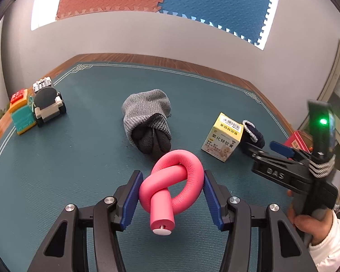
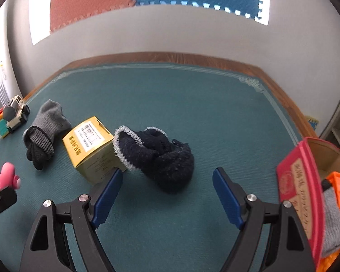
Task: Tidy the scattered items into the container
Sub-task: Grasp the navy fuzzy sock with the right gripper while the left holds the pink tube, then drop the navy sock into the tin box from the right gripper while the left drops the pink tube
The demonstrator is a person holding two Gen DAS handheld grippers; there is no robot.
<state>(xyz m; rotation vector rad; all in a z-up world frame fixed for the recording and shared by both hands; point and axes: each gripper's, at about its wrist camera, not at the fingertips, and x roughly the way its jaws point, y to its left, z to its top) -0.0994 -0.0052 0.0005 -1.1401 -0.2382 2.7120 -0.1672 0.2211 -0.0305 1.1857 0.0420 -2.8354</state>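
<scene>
My left gripper [image 1: 171, 192] is shut on a knotted pink foam tube [image 1: 172, 181], its blue pads pressing both sides of the knot just above the green mat. My right gripper [image 2: 167, 188] is open and empty, its fingers on either side of a dark navy sock [image 2: 161, 156] that lies on the mat just ahead. A yellow box [image 2: 90, 147] sits touching the sock's left side. A grey and black sock bundle [image 1: 147, 122] lies mid-mat. The red container [image 2: 306, 195] stands at the right edge, holding a grey item and an orange piece.
A toy truck [image 1: 46, 103] and a colourful block toy [image 1: 20, 113] sit at the mat's far left. The green mat [image 2: 192, 104] covers a wooden table with a grey wall behind. The right gripper also shows in the left wrist view [image 1: 283, 165].
</scene>
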